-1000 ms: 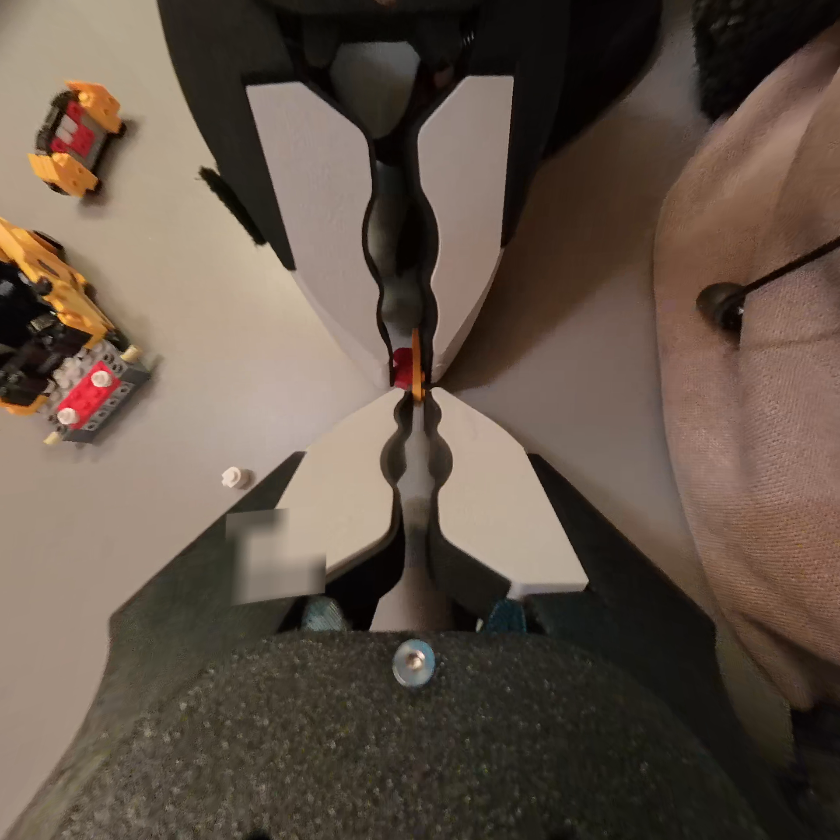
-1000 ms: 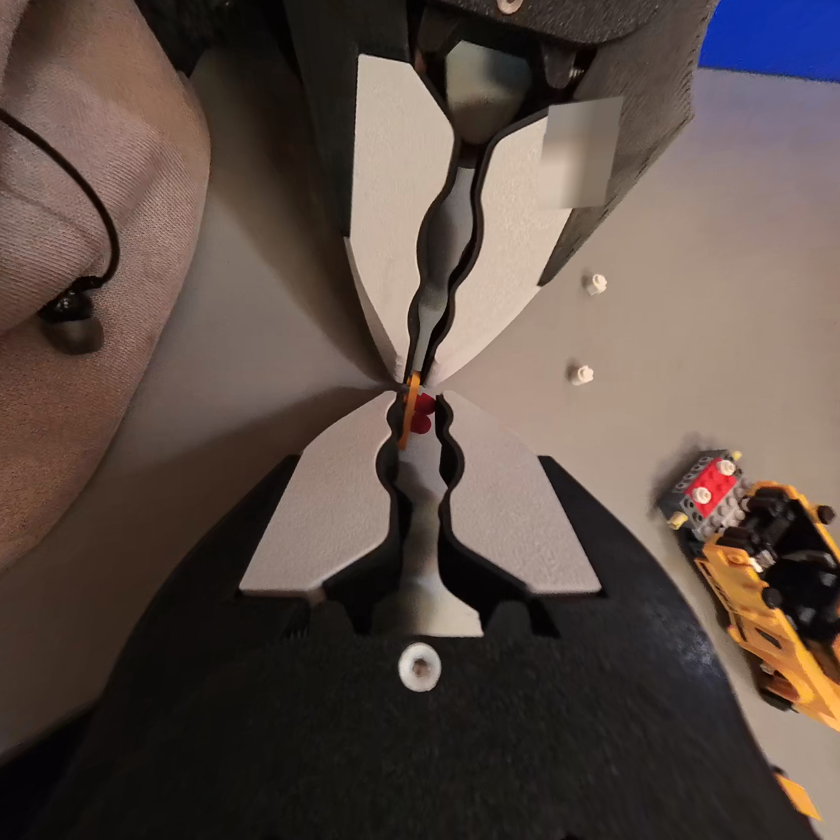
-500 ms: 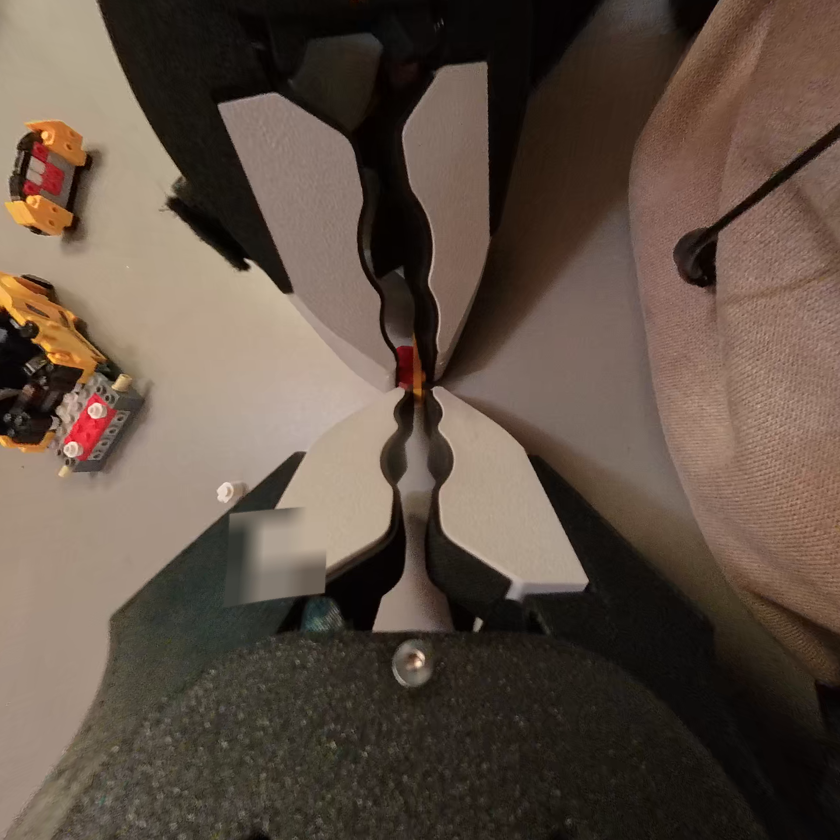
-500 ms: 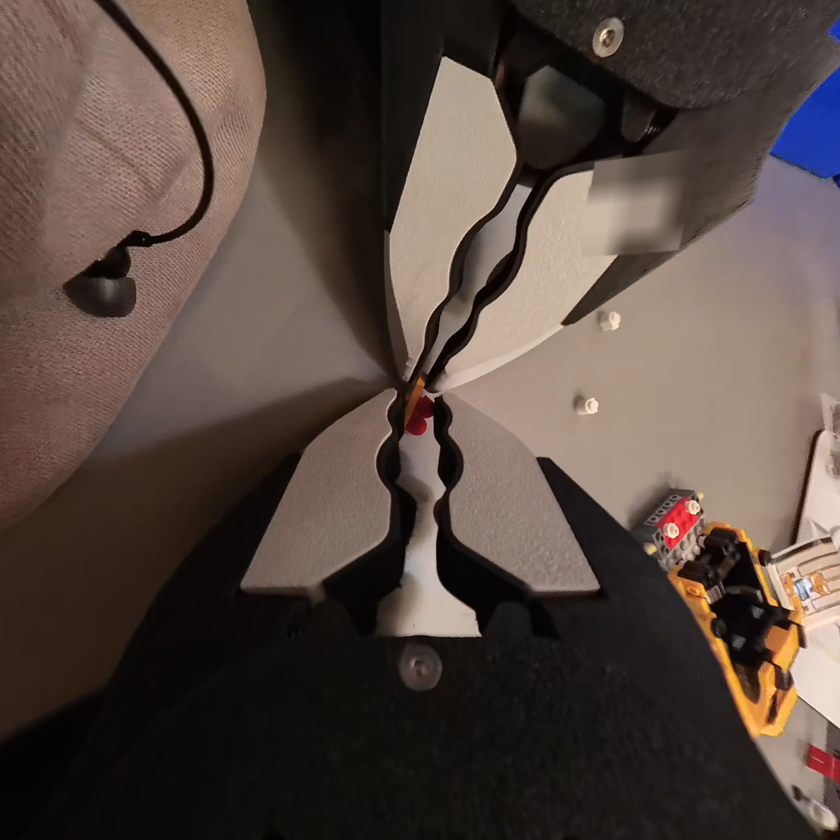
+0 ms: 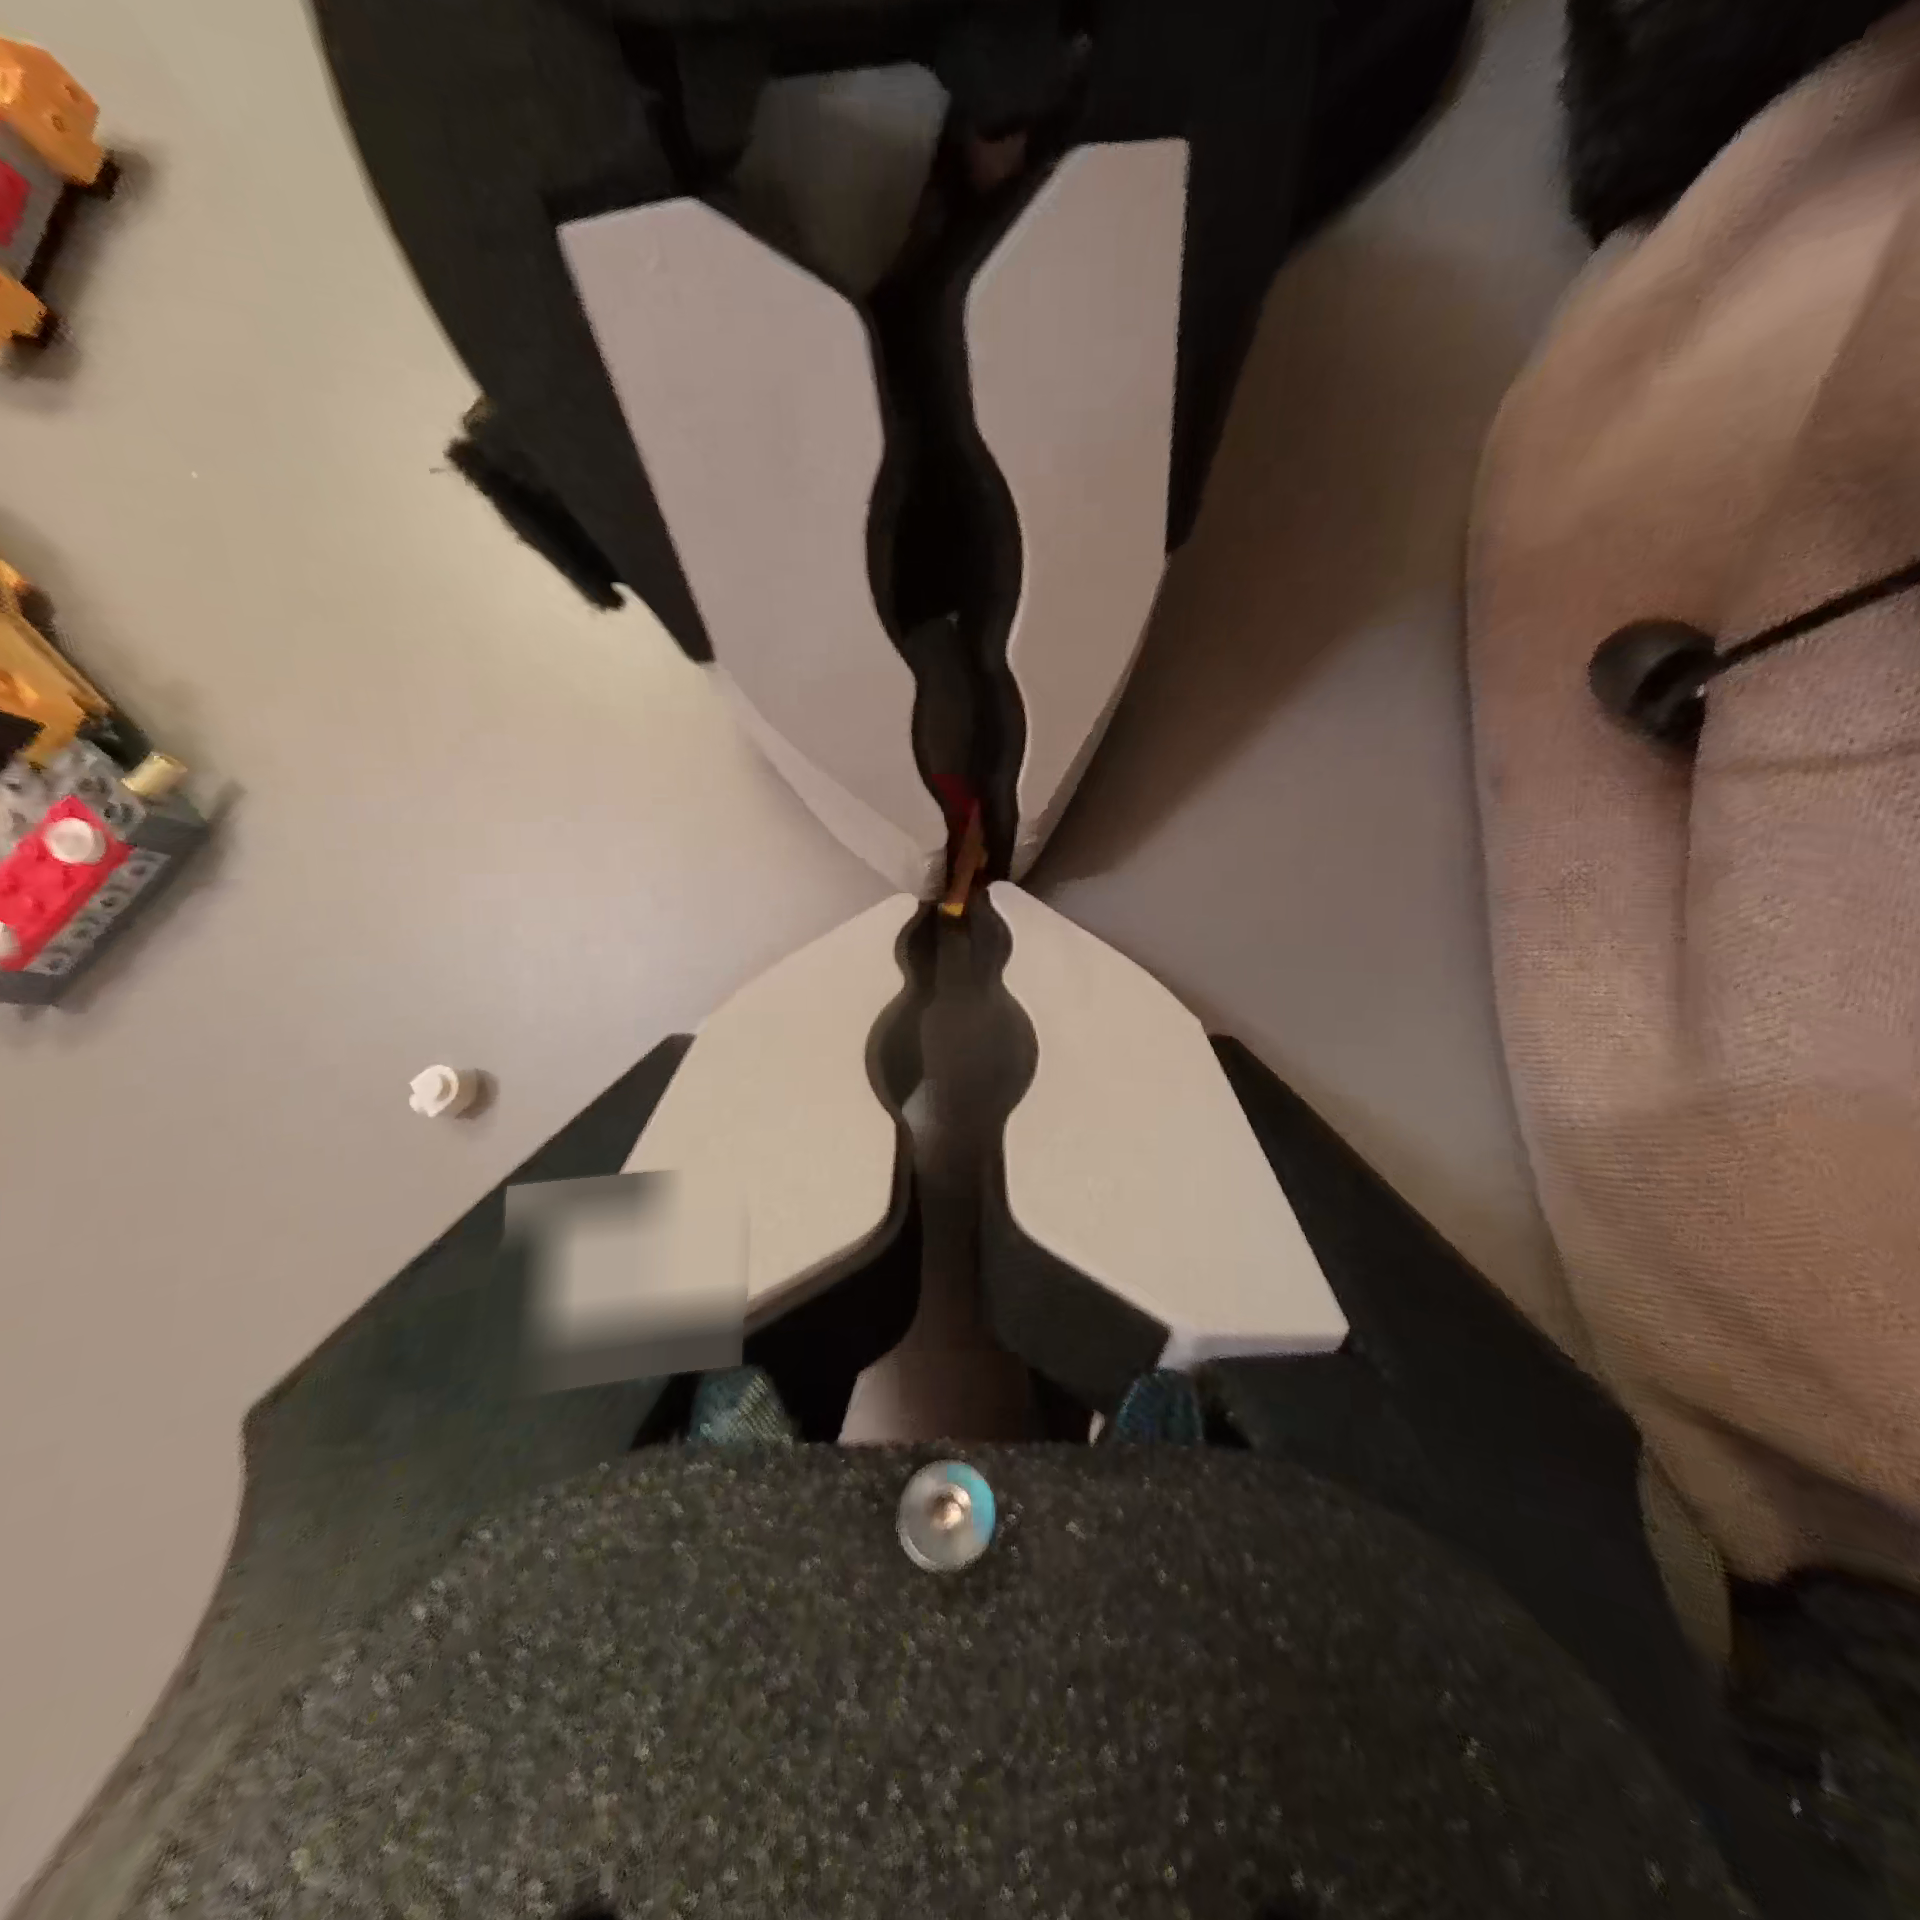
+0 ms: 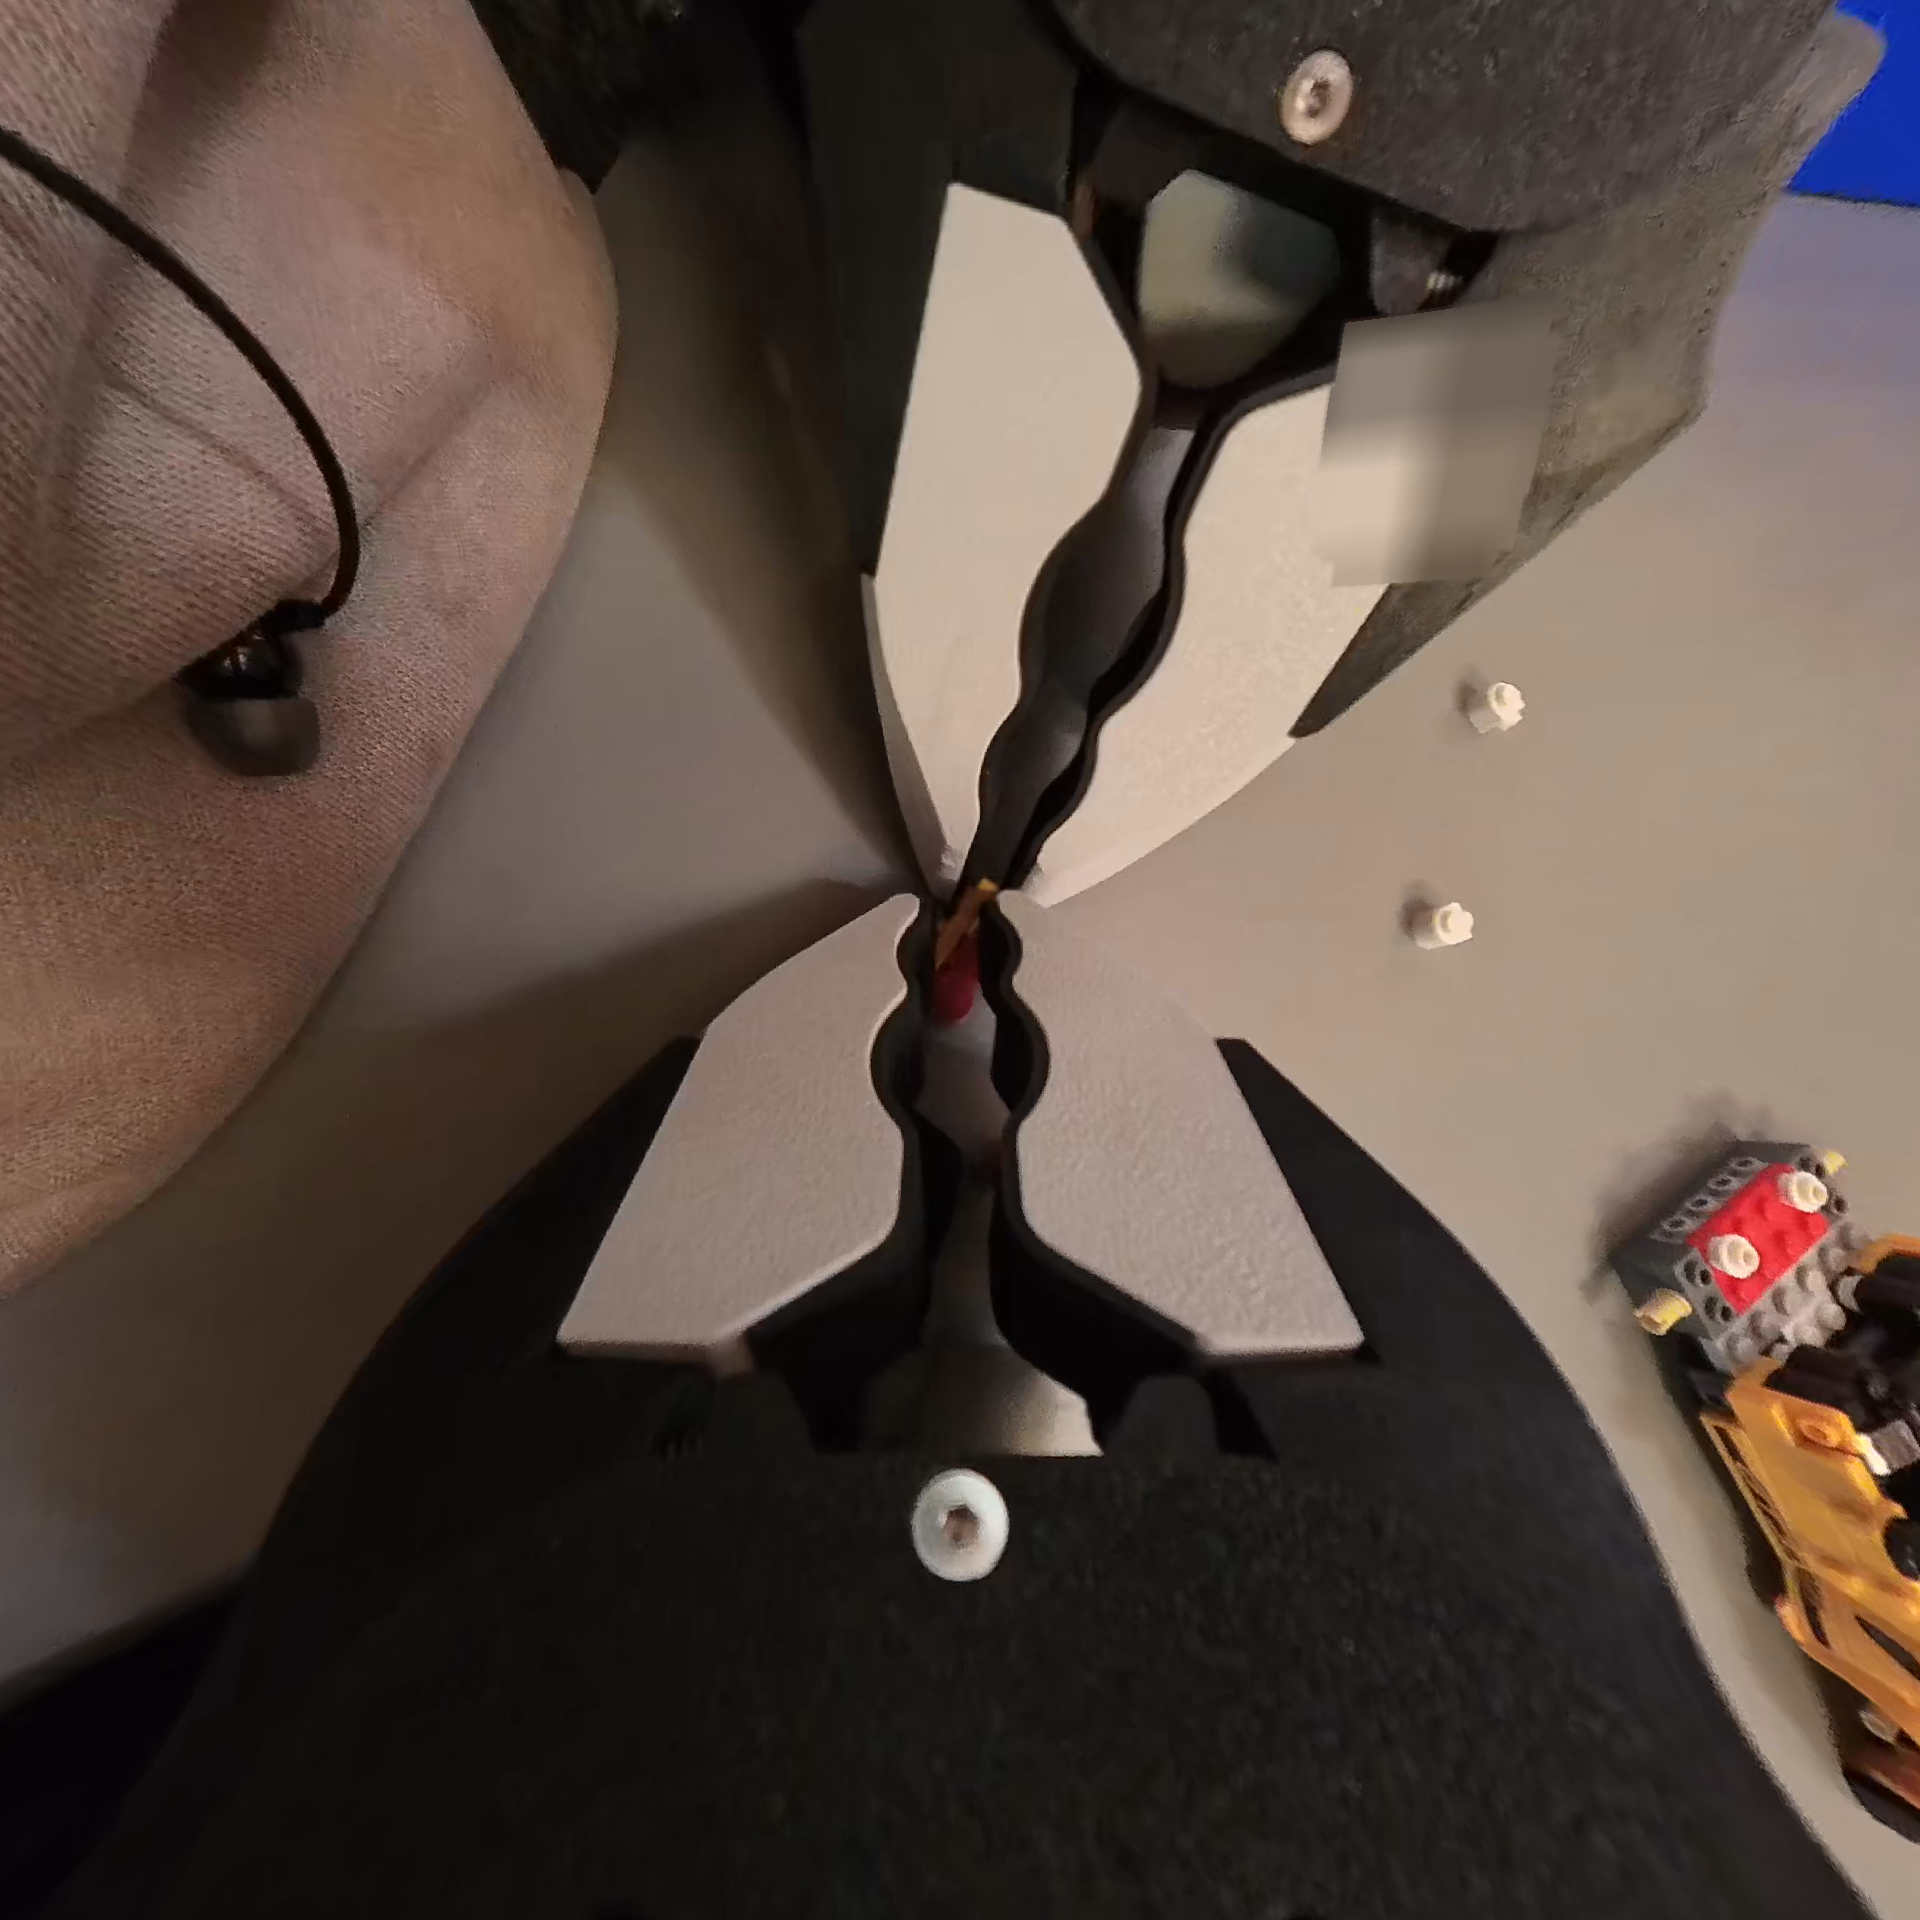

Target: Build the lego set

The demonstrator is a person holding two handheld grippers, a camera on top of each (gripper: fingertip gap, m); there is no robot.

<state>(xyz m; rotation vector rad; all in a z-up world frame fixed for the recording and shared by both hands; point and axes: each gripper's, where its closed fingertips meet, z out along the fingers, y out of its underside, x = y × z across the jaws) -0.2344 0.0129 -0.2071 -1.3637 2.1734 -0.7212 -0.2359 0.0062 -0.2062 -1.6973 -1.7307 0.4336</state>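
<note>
Both grippers meet tip to tip above the grey surface [image 5: 436,644]. Left gripper [image 5: 956,904] closed on thin orange plate [image 5: 964,852]; right gripper [image 6: 961,920] pinched on the red piece [image 6: 951,992] attached to it. Partly built yellow lego vehicle [image 6: 1829,1434] lies aside, loose white studs [image 6: 1439,923] nearby.

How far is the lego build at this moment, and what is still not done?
Partly done: the yellow vehicle on the table already carries its grey and red block. In hand: the left gripper and right gripper meet tip to tip, both shut on a small orange and red piece. Left: two white studs and a separate small assembly lie loose.
</note>
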